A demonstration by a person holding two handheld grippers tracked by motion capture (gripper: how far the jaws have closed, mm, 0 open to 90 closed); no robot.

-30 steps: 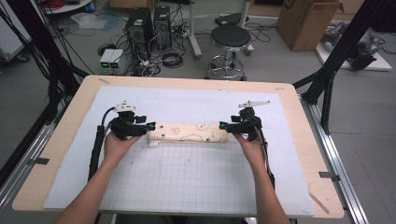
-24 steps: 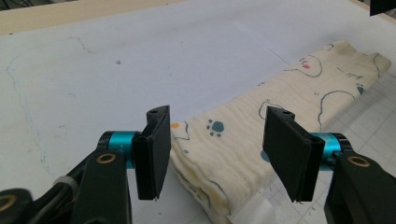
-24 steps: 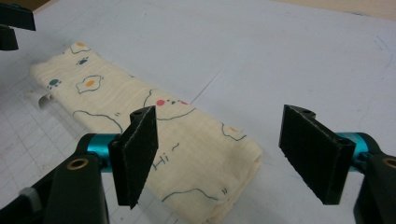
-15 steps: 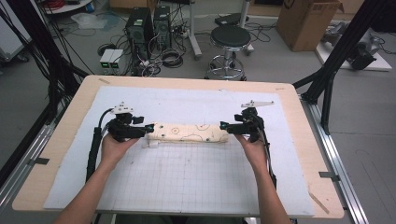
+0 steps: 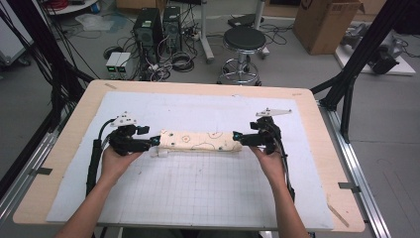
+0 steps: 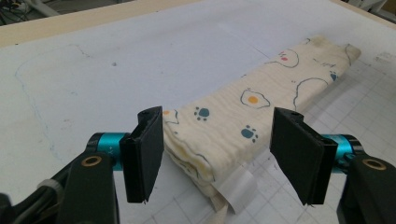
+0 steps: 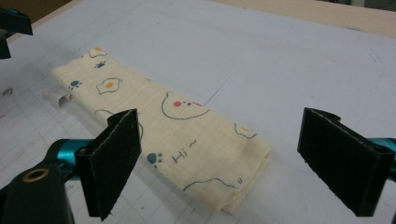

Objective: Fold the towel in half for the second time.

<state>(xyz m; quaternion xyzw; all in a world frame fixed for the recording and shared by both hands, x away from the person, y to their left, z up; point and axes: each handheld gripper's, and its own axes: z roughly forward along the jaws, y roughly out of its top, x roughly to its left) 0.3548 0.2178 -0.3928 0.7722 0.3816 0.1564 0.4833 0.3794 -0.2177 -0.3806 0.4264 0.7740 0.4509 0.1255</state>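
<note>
In the high view a folded cream cloth (image 5: pixel 200 141) printed with small figures lies as a long narrow strip across the white gridded mat (image 5: pixel 208 188) that covers the wooden bench (image 5: pixel 64 144), running left to right near the mat's middle. The left gripper (image 5: pixel 154 142) sits at the strip's left end and the right gripper (image 5: pixel 237 136) at its right end, each borne by a hand (image 5: pixel 115 161) that comes up from the near edge, with black cables trailing back along the forearms. In the left gripper view the two black jaws stand wide apart, having just been opening; the near end of the cloth (image 6: pixel 243 121) lies between them, with the stacked folds and a white tag (image 6: pixel 236 186) showing at that end, close to the left pad, and the right pad stands clear of it, so nothing is gripped. In the right gripper view the jaws are likewise spread wide after opening; the cloth's other end (image 7: pixel 187 140) rests flat on the mat between them, the pads are not pressing on it, and the strip runs away toward the upper left.
</note>
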